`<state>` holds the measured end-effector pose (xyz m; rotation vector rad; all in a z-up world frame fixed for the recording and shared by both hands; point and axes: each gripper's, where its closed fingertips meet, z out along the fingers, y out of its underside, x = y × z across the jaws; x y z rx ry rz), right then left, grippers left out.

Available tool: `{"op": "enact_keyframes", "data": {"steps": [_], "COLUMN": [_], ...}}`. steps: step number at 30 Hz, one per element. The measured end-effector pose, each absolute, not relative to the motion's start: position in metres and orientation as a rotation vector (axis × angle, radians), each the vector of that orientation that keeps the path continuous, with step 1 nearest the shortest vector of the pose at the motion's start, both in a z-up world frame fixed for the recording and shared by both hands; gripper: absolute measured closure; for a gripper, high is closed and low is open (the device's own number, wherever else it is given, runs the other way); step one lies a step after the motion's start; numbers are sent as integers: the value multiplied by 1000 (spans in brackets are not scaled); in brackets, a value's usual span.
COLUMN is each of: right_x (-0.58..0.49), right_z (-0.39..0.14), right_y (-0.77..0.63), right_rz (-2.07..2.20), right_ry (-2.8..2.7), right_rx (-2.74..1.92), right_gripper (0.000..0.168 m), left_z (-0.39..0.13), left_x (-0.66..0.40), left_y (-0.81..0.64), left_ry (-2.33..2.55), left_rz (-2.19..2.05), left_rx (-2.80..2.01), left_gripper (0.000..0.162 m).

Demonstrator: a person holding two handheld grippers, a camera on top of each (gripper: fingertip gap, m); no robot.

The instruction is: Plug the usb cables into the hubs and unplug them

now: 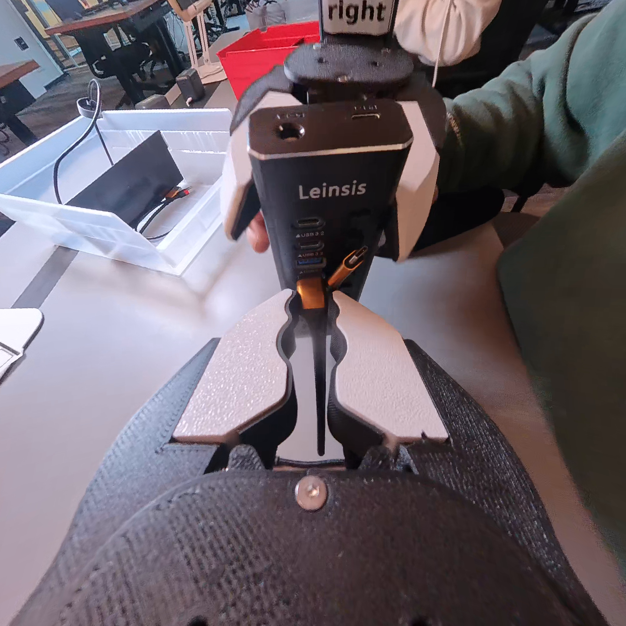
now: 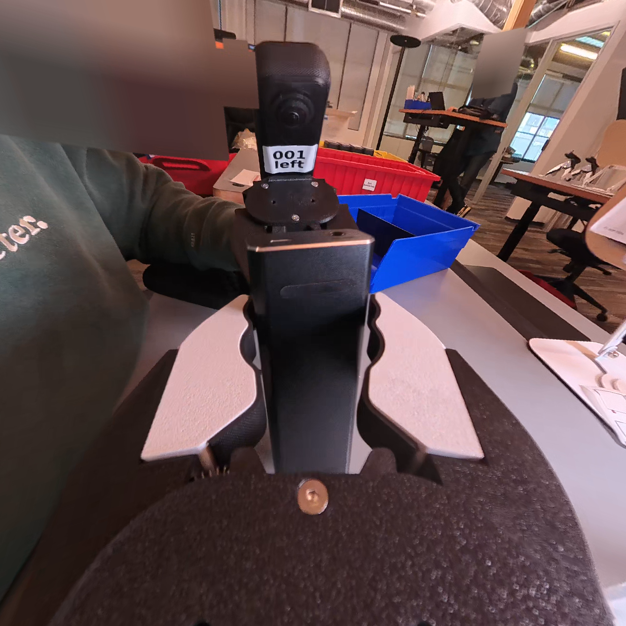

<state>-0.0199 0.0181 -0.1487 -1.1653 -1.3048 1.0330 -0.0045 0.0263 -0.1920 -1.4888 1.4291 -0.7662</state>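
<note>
A black USB hub [image 1: 330,169] stands upright above the table, clamped between the white fingers [image 1: 418,176] of my right gripper. My left gripper [image 1: 311,299] is shut on an orange USB plug [image 1: 310,296] whose tip meets the lowest port in the hub's row; how deep it sits is hidden. Its black cable runs back between the fingers. A second orange USB-C plug [image 1: 349,267] hangs loose beside it. In the right wrist view, my right gripper [image 2: 311,301] is shut on the hub's plain back [image 2: 311,355]. The left gripper's camera body [image 2: 291,101] rises behind the hub.
A white bin [image 1: 101,230] with a black divider and more cables sits on the grey table [image 1: 118,338] at the left. A blue bin [image 2: 423,244] and red bins [image 2: 372,172] stand beyond. A person's green sleeve [image 1: 542,135] is at the right. A white stand base [image 2: 576,366] is on the table. About 4 centimetres separates my left fingertips from my right.
</note>
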Motion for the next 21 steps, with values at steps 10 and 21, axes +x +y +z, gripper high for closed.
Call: {"op": "enact_keyframes", "data": {"steps": [10, 21], "right_x": [-16, -23], "right_z": [-184, -181], "right_y": [7, 7], "right_rz": [1027, 935], "right_ry": [-1545, -1486], "right_rx": [-1232, -1190], "right_gripper": [106, 107], "left_z": [-194, -192], "left_x": [-4, -7], "left_y": [16, 12], "left_ry": [1481, 1411], "left_rz": [-777, -826], "left_rx": [-1444, -1471], "left_gripper": [146, 142]}}
